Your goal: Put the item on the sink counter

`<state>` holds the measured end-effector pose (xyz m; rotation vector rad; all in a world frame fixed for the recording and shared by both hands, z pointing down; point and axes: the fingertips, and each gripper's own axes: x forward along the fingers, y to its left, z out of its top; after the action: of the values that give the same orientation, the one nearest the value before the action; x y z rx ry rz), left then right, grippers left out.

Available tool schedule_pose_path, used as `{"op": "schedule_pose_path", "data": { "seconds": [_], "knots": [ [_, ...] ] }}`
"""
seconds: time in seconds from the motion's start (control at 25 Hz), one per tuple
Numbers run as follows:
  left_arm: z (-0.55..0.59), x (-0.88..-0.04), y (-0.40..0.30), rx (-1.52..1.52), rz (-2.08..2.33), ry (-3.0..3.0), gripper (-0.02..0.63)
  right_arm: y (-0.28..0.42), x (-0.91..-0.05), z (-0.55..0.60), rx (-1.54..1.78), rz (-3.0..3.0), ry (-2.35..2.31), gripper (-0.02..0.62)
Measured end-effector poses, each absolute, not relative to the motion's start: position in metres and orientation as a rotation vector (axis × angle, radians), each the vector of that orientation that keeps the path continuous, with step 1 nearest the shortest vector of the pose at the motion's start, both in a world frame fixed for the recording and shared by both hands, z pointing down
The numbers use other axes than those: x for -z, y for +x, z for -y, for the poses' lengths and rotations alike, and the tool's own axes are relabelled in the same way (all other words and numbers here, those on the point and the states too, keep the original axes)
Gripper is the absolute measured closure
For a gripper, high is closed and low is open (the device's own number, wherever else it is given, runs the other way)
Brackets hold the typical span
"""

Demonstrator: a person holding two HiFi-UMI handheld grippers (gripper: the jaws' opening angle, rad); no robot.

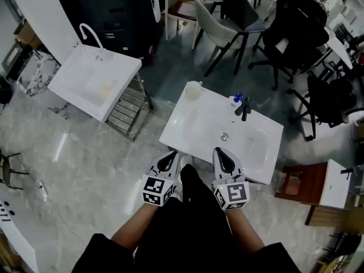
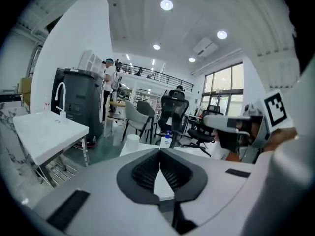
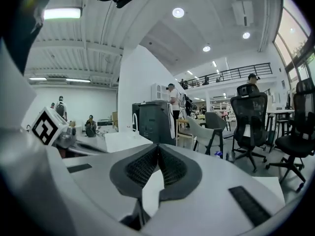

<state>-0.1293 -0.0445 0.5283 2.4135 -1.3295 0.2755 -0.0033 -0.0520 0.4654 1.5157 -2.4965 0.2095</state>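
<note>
The left gripper (image 1: 168, 157) is held low and close to the body, at the near edge of the white desk (image 1: 187, 131). In its own view its jaws are pressed together at the tips (image 2: 160, 151), with nothing between them. The right gripper (image 1: 220, 154) is just beside it, level with it, and its jaws are also fully together and empty (image 3: 158, 146).

Neither pair of jaws touches anything on the desk. A white cup (image 1: 194, 90) stands upright at the far left corner, well ahead of the left jaws and a little to their right; the left gripper view shows it just left of the jaw tips (image 2: 132, 140). A blue-capped bottle (image 1: 236, 99) stands at the far edge, ahead of the right jaws and slightly to their right, just beside a black tap (image 1: 245, 108). Which of the two is the item I cannot tell; both already rest on the desk. The basin, with its drain (image 1: 224, 136), lies between the right jaws and the tap.

Far to the left of the left jaws stands a second sink (image 1: 94, 81). Chairs (image 1: 219, 19) stand beyond the desk.
</note>
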Motion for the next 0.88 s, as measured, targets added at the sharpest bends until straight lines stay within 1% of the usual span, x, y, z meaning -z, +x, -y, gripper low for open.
{"op": "schedule_pose_path", "data": {
  "seconds": [0.16, 0.36, 0.52, 0.68, 0.88],
  "knots": [
    [0.007, -0.488, -0.111, -0.195, 1.273, 2.482, 0.591, 0.007, -0.463, -0.004, -0.26, 2.443, 1.566, 0.563],
    [-0.025, -0.464, -0.071, -0.139, 1.224, 2.547, 0.591, 0.044, -0.446, -0.047, -0.346, 2.386, 1.669, 0.563],
    [-0.043, -0.449, -0.033, -0.143, 1.224, 2.571, 0.591, 0.076, -0.426, -0.064, -0.292, 2.376, 1.723, 0.563],
    [-0.058, -0.449, 0.007, -0.211, 1.228, 2.587, 0.591, 0.112, -0.429, -0.08, -0.22, 2.335, 1.72, 0.563],
    [-0.063, -0.427, 0.058, -0.172, 1.262, 2.596, 0.591, 0.159, -0.417, -0.09, -0.259, 2.358, 1.754, 0.563]
  ]
}}
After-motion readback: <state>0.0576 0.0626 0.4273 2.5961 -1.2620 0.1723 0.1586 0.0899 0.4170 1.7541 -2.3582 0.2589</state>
